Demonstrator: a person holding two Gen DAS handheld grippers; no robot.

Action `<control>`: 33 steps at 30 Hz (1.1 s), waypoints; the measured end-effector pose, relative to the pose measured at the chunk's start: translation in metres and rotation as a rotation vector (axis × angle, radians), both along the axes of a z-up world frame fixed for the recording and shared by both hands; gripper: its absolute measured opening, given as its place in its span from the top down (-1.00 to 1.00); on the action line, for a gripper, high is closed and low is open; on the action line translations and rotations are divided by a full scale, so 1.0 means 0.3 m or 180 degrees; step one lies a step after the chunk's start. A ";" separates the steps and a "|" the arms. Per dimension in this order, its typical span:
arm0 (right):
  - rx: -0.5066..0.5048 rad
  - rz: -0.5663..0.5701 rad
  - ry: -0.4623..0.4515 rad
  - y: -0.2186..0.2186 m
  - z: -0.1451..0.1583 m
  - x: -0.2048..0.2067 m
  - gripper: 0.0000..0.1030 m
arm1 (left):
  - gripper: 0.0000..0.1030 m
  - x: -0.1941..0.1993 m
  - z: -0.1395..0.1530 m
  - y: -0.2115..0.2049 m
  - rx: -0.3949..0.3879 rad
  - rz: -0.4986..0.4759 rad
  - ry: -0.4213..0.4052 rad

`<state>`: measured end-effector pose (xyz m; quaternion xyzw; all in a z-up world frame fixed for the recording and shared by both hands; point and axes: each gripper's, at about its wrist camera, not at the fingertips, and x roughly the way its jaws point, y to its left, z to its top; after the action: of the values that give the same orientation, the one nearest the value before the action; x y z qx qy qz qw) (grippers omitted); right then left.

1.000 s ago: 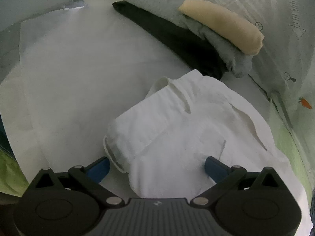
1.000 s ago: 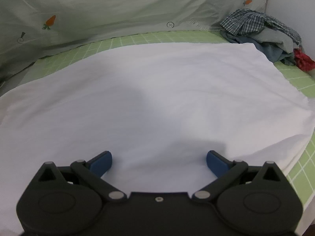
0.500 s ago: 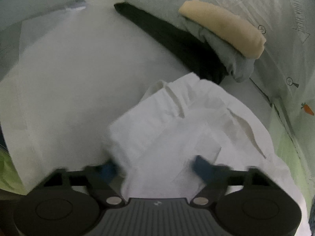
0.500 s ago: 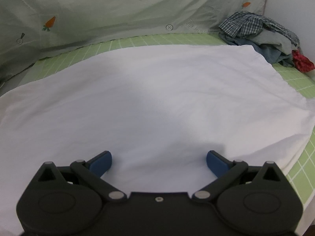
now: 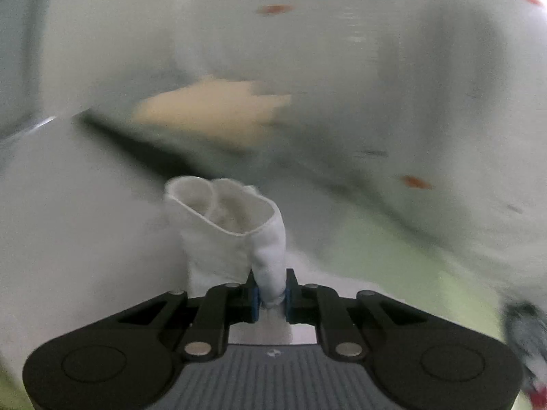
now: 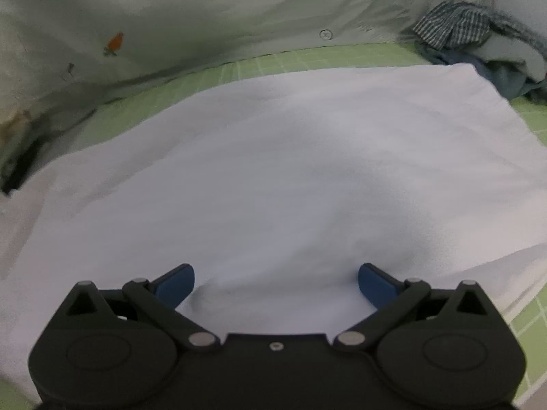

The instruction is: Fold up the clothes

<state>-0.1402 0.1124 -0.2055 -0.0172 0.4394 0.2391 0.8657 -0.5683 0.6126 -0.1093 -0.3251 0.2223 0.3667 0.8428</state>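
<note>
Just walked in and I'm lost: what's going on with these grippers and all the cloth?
A person is folding clothes on a bed with a handheld gripper in each hand. The left gripper is shut on a bunched white garment, held up off the surface; that view is blurred with motion, with a tan folded item dimly visible behind. The right gripper is open and empty over a flat white sheet. A pile of unfolded clothes waits at the sheet's far right corner.
</note>
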 end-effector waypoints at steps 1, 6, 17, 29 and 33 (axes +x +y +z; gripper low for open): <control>0.0071 0.0031 0.0042 -0.017 0.004 0.014 -1.00 | 0.74 0.064 0.014 -0.045 0.0038 -0.0209 0.0004; 0.0540 0.0007 0.0288 -0.120 0.015 0.085 -1.00 | 0.48 0.149 -0.011 -0.112 -0.0024 -0.0473 0.0148; 0.0438 0.0180 0.0073 -0.103 0.104 0.109 -1.00 | -0.70 0.313 -0.073 -0.244 -0.0184 -0.0973 0.0473; 0.0499 0.1508 0.0545 0.371 0.031 -0.044 -0.73 | -0.73 0.181 -0.174 -0.134 -0.0364 -0.0491 0.1151; 0.0456 0.1381 0.0454 0.428 0.021 -0.088 -0.30 | -0.73 0.138 -0.165 -0.107 -0.0253 -0.0618 0.1251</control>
<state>-0.1666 0.2409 -0.1991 -0.0328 0.4675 0.4506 0.7598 -0.5270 0.5804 -0.1587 -0.2574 0.4268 0.3312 0.8012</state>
